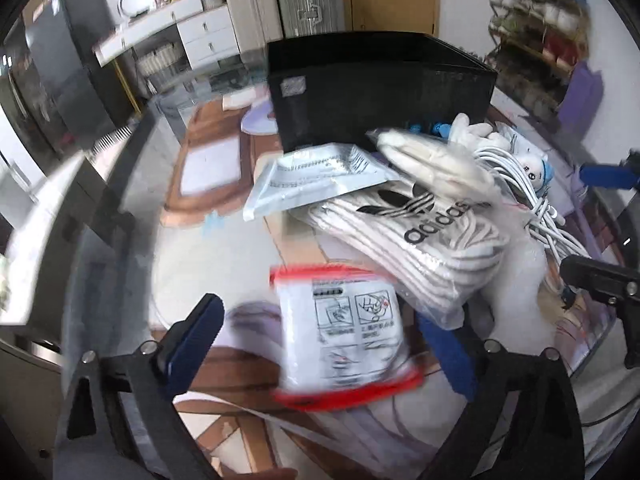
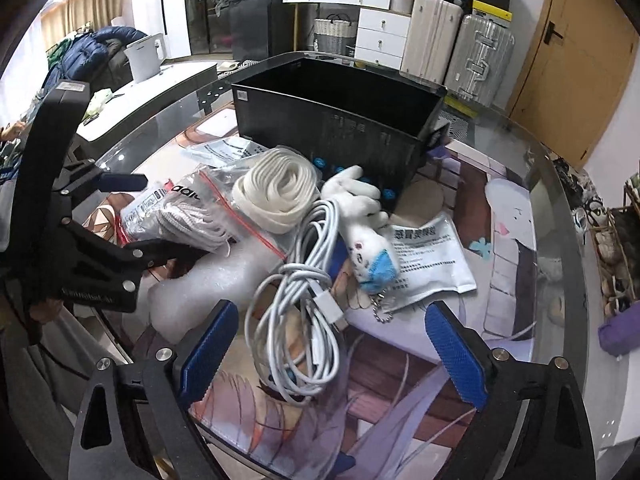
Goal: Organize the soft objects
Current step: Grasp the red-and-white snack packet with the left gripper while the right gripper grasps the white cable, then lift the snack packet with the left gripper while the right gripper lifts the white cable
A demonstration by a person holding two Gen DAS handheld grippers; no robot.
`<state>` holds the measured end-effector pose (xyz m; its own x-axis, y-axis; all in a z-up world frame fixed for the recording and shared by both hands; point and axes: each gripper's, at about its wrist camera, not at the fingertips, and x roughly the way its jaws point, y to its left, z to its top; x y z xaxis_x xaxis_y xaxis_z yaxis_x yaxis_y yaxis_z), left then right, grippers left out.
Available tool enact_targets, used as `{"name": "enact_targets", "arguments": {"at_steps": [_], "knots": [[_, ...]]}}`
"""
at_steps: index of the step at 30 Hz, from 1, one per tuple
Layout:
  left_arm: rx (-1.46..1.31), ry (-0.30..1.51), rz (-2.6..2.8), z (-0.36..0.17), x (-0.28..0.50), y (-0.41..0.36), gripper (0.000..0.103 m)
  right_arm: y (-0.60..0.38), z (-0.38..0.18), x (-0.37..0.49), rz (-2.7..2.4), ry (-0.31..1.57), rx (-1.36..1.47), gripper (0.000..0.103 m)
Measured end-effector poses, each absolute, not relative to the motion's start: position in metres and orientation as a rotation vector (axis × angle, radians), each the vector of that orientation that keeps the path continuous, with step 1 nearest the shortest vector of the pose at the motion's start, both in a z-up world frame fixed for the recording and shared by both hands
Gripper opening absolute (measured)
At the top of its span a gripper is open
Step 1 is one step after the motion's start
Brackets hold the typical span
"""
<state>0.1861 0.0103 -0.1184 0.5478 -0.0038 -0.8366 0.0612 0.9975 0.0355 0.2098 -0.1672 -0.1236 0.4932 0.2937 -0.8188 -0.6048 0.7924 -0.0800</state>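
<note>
A heap of soft things lies on a glass table in front of a black open box [image 2: 340, 120]. My left gripper [image 1: 324, 350] is open, and a red-edged white packet [image 1: 340, 332] lies between its blue pads without touching them. Beyond it are bagged white adidas socks [image 1: 420, 236] and a silver pouch [image 1: 312, 180]. My right gripper [image 2: 332, 352] is open over a coiled white cable [image 2: 304, 300]. A small white plush toy [image 2: 368, 240], a coiled white strap [image 2: 276, 188], a printed white pouch [image 2: 428, 264] and bubble wrap [image 2: 208, 284] lie around the cable.
A printed mat [image 2: 400, 420] covers the table under the glass. A purple pouch [image 2: 620, 332] lies at the table's right edge. Suitcases [image 2: 452, 48], white drawers [image 2: 380, 40] and a wooden door [image 2: 576, 64] stand behind; a shoe rack [image 1: 540, 40] is at the right.
</note>
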Motion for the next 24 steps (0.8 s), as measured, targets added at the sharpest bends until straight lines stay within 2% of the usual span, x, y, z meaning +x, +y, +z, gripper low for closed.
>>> {"name": "enact_targets", "arguments": {"at_steps": [2,4,8,11,13,15,24], "knots": [[0.039,0.997,-0.043,-0.12,0.188,0.018,0.103,-0.164,-0.124,0.213,0.564,0.908,-0.385,0.093],[0.03,0.976,-0.056,-0.122,0.185,0.019,0.103,-0.162,-0.126,0.215,0.571,0.919,-0.384,0.085],[0.034,0.972,-0.055,-0.122,0.186,0.018,0.103,-0.157,-0.132,0.22,0.584,0.936,-0.4,0.079],[0.043,1.002,-0.078,-0.12,0.192,0.02,0.103,-0.154,-0.134,0.223,0.592,0.946,-0.407,0.064],[0.045,1.008,-0.094,-0.118,0.19,0.024,0.088,-0.154,-0.135,0.224,0.614,0.962,-0.397,0.045],[0.065,0.995,-0.12,-0.112,0.188,0.022,0.047,-0.154,-0.135,0.223,0.633,0.977,-0.381,0.04],[0.113,1.022,-0.116,-0.107,0.167,0.028,0.044,-0.165,-0.124,0.207,0.648,0.972,-0.361,0.037]]}}
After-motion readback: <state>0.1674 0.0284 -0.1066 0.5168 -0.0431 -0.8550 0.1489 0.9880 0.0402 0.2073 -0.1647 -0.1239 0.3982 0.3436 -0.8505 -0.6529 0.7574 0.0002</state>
